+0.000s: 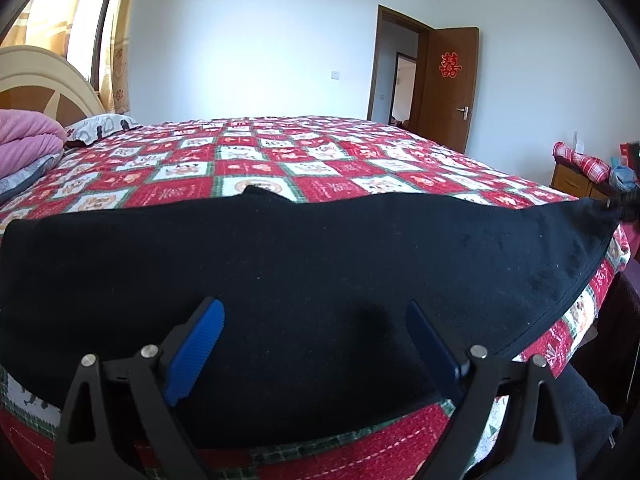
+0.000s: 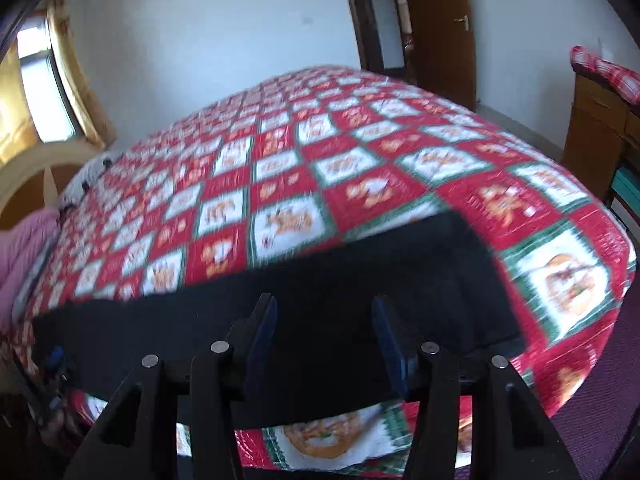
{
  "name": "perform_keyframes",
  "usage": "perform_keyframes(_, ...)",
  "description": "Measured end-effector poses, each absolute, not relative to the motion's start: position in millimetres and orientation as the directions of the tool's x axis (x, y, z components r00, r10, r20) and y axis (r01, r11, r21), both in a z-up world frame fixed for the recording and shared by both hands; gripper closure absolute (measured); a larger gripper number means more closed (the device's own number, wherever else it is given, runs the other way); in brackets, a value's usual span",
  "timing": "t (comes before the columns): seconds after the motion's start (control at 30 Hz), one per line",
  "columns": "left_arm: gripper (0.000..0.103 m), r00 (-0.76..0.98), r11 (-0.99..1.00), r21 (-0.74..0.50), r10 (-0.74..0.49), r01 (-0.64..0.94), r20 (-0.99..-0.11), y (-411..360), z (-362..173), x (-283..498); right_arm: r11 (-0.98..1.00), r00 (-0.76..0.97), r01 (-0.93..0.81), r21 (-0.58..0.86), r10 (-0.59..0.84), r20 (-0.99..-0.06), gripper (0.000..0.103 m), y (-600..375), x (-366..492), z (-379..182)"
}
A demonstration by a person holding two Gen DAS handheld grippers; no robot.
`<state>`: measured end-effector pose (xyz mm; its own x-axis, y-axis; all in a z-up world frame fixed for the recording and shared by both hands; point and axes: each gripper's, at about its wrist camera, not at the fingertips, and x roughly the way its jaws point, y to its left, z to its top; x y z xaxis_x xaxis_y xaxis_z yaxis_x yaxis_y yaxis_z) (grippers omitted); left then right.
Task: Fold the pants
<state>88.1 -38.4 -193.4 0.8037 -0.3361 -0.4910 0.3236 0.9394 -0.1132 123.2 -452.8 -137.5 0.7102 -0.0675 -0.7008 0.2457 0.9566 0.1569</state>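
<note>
Pants (image 1: 300, 280): black, spread flat as one long band along the near edge of the bed, lying on the red-and-white patchwork quilt (image 1: 256, 168).
Fold so far: looks already doubled lengthwise, leg laid on leg, judging by the single tidy strip with one small bump along its far edge; cannot confirm the layers from here.
Right end of the band: rounded corner with a stitched seam near the quilt's edge, a dark blurred shape just beyond it at the frame's rim, too smeared to name.
Left gripper (image 1: 316, 320): blue pads spread wide above the near edge of the cloth, nothing pinched between them.
Right gripper (image 2: 324, 316): jaws standing apart over the black fabric, nothing clamped; view streaked with motion blur, so contact with the cloth hard to call.
Pants in right view (image 2: 360, 280): squared end reaching toward the foot-side corner of the bed, edges straight.
Left to do: probably the crosswise folds, bringing one end over toward the other until a compact stack sits on the quilt.
Progress call: somewhere around the middle, flattening done, shortening folds not yet made.
Off to the side: pink bedding (image 1: 28, 140) piled by the headboard, well clear of the work.
</note>
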Motion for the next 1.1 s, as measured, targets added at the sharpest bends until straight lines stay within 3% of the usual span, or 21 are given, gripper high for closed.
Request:
perform_keyframes(0.3,0.002,0.796,0.939,-0.103,-0.334,0.329,-0.504,-43,-194,89,0.966,0.707,0.243,0.086,-0.116,-0.697,0.051,-450,108,-155)
perform_keyframes(0.47,0.002,0.788,0.940,-0.131,-0.336,0.315,-0.516,-38,-191,92,0.953,0.689,0.302,-0.006,-0.223,-0.689,0.051,-422,110,-148)
perform_keyframes(0.6,0.002,0.794,0.955,-0.124,-0.292,0.269,-0.533,-26,-184,94,0.979,0.713,0.198,-0.037,-0.170,-0.681,0.051,-374,119,-152)
perform_keyframes(0.8,0.002,0.848,0.982,-0.114,-0.186,0.149,-0.496,26,-170,93,0.989,0.641,0.089,-0.115,-0.145,-0.754,0.050,-336,143,-195)
perform_keyframes(1.0,0.002,0.855,0.985,-0.167,-0.052,-0.041,-0.516,89,-174,107,0.990,0.681,0.133,0.046,-0.058,-0.730,0.050,-364,127,-176)
perform_keyframes(1.1,0.002,0.846,0.983,-0.159,-0.004,-0.096,-0.532,107,-181,112,0.969,0.711,0.222,0.108,-0.085,-0.698,0.050,-393,114,-161)
